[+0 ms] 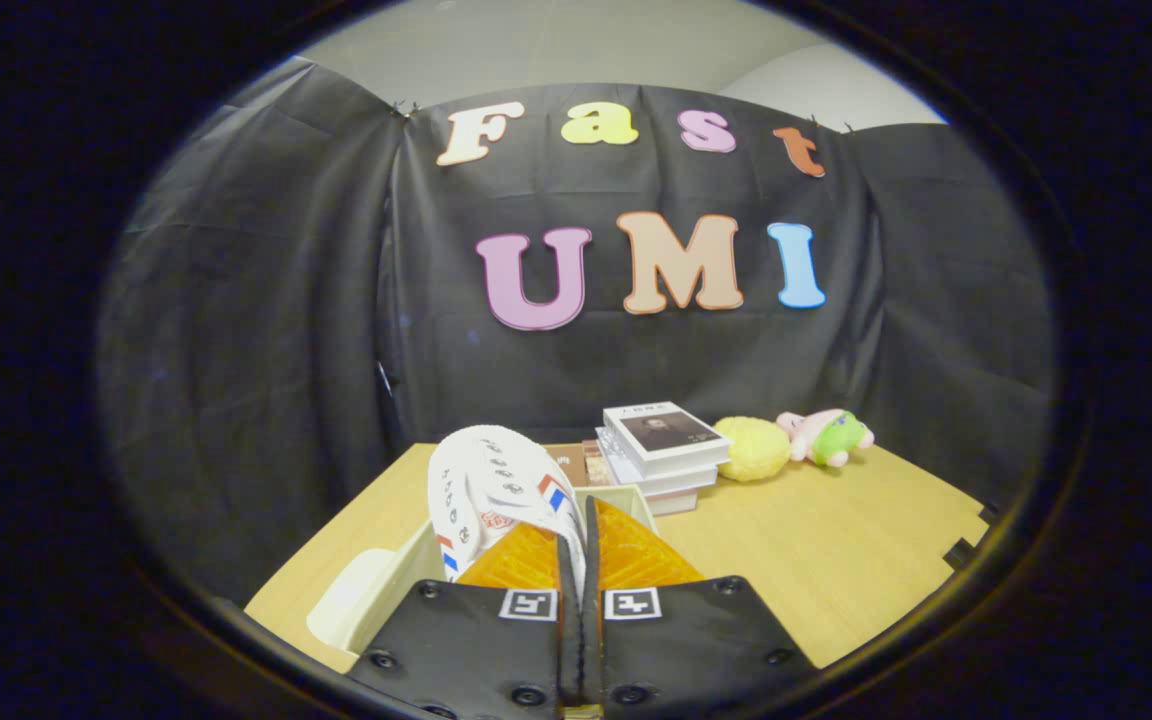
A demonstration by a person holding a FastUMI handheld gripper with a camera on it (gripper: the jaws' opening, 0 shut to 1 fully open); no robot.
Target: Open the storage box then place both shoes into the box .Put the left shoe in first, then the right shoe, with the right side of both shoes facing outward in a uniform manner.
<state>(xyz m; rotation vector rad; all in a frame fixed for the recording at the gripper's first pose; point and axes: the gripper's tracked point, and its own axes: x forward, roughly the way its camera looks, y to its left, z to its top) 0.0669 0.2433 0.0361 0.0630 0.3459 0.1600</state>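
A white shoe (486, 490) with red and blue marks and rows of eyelets stands tilted up just ahead of my gripper (579, 530). The gripper's fingers are shut on a thin white edge of that shoe. Under the shoe is the cream storage box (401, 575) with an orange ribbed panel (641, 555) showing on both sides of the fingers. The shoe's lower part is hidden behind the box wall and the fingers. Whether the shoe touches the box I cannot tell.
The box sits near the left front of a wooden table (836, 540). Beyond it a stack of books (661, 450) lies at the back. To the right of the books rest a yellow plush toy (751, 448) and a pink and green one (826, 435).
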